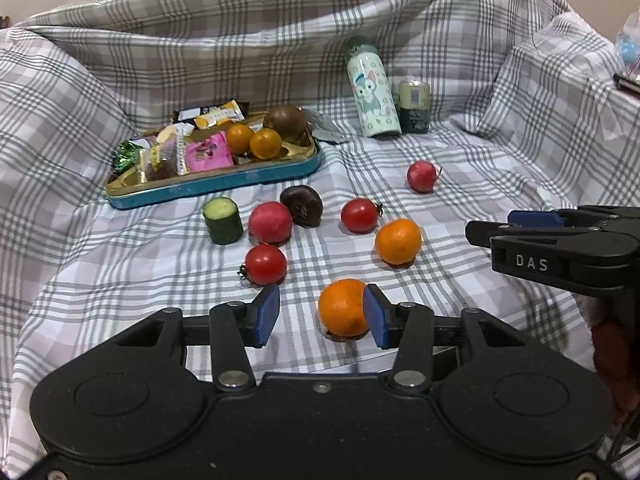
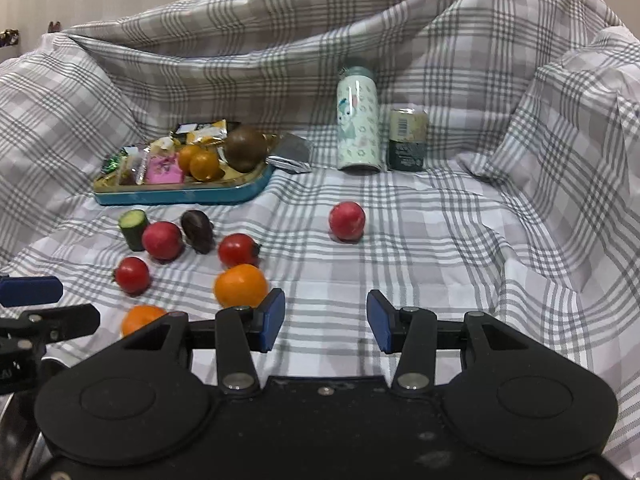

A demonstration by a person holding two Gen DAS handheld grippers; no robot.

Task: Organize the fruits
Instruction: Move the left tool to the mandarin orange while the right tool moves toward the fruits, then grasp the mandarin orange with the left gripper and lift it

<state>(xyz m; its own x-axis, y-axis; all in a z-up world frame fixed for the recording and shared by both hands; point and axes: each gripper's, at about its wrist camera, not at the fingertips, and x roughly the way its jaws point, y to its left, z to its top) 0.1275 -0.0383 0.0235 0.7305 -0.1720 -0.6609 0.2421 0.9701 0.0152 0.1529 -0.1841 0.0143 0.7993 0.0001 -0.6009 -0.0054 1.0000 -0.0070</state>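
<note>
- Fruits scattered on a checked cloth (image 1: 120, 280): nearest orange (image 1: 342, 308) in front, second orange (image 1: 398, 241) just beyond, two tomatoes (image 1: 266, 264) (image 1: 359, 216), two pink-red round fruits (image 1: 270, 222) (image 1: 421, 176), a dark plum-like fruit (image 1: 302, 205) and a cucumber stub (image 1: 222, 220).
- Blue tin tray (image 1: 216, 186) further back, already holding two small oranges, a brown round fruit and wrapped snacks; probably the collecting spot.
- Left gripper (image 1: 322, 314) apart, nothing clamped; nearest orange sits by the right-hand pad (image 1: 374, 316), seeming to touch it or nearly so, with a wide gap to the other pad.
- To grip well: shift sideways until the orange sits midway between the pads, come down to its widest part, then close gently, enough to lift without squashing or rolling it away.
- Right gripper (image 2: 326, 318) also apart and empty, over bare cloth, second orange (image 2: 240, 285) just beside its left pad.
- Best kept clear of the left gripper during the pick.
- Printed bottle (image 1: 372, 88) and can (image 1: 414, 108) upright at the back, well apart from the fruit.
</note>
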